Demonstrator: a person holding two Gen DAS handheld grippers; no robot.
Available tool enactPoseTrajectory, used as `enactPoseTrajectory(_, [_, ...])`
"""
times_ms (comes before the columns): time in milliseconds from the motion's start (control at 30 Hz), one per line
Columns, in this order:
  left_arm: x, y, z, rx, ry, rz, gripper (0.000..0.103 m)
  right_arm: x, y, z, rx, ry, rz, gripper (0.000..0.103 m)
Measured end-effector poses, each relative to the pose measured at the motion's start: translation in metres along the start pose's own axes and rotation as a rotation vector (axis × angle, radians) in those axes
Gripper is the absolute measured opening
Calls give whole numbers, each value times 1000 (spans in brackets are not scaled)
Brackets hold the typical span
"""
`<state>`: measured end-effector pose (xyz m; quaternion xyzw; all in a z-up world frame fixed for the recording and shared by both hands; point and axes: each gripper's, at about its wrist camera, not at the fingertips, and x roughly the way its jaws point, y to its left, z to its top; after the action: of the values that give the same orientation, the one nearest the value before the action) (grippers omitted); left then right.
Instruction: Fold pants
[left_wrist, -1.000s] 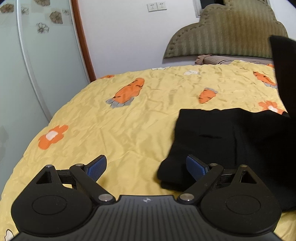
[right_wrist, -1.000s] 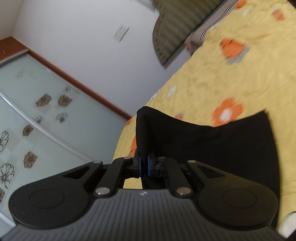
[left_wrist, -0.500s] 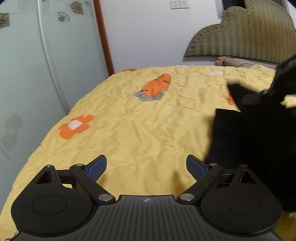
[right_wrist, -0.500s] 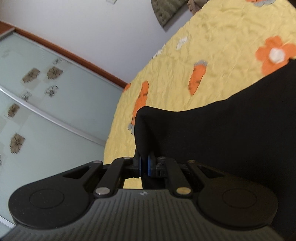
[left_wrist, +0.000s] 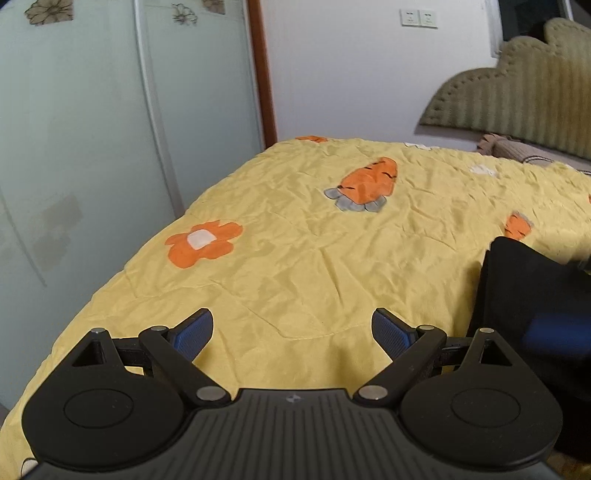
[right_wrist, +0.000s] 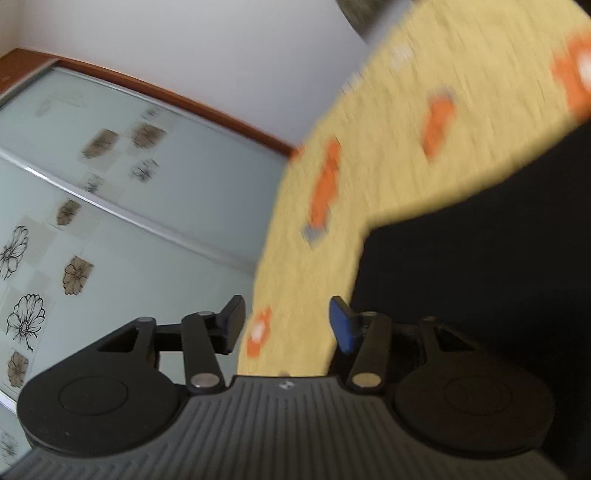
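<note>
The black fabric pants (left_wrist: 532, 295) lie on the bed's yellow quilted cover with orange carrot and flower prints (left_wrist: 332, 258), toward its right side as the left wrist view shows it. They appear as a compact dark block with a straight near-vertical left edge and a squared upper corner, which suggests at least one fold is already laid. The rest of the garment is cut off by the frame, so I cannot tell how many folds remain or whether the stack is tidy. The fabric reads as soft, matte and featureless.

The right gripper (right_wrist: 286, 321) sits at the pants' (right_wrist: 480, 277) corner with its jaws opening; nothing is between them, only cover showing through the gap, and the blue pad lies just beside the cloth edge. This looks like a release after placing a fold.

The left gripper (left_wrist: 291, 328) hangs over bare cover, fingers spread wide and empty, apart from the pants.

Beyond the bed stand frosted sliding doors with flower decals (left_wrist: 92, 129).
</note>
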<state>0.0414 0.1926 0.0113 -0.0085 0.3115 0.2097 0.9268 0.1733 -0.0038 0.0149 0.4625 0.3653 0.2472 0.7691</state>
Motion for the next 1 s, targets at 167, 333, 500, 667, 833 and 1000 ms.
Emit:
enactPoseTrajectory(167, [-12, -8, 7, 24, -9, -64, 94, 30, -27, -18, 37, 85, -72, 48])
enactPoseTrajectory(333, [-36, -45, 23, 116, -65, -328, 94, -26, -17, 9, -68, -72, -69, 62])
enactPoseTrajectory(500, [-25, -98, 23, 188, -39, -491, 100, -98, -65, 49, 43, -225, -163, 64])
enactPoseTrajectory(667, [29, -126, 3, 235, 111, -379, 100, -108, -129, 74, 256, -252, -141, 51])
enactPoseTrajectory(833, [11, -128, 39, 232, -21, -414, 101, -136, -111, 72, 130, -303, -97, 66])
enactPoseTrajectory(1000, [62, -182, 43, 355, 148, -377, 103, -131, -130, 86, 133, -275, -225, 62])
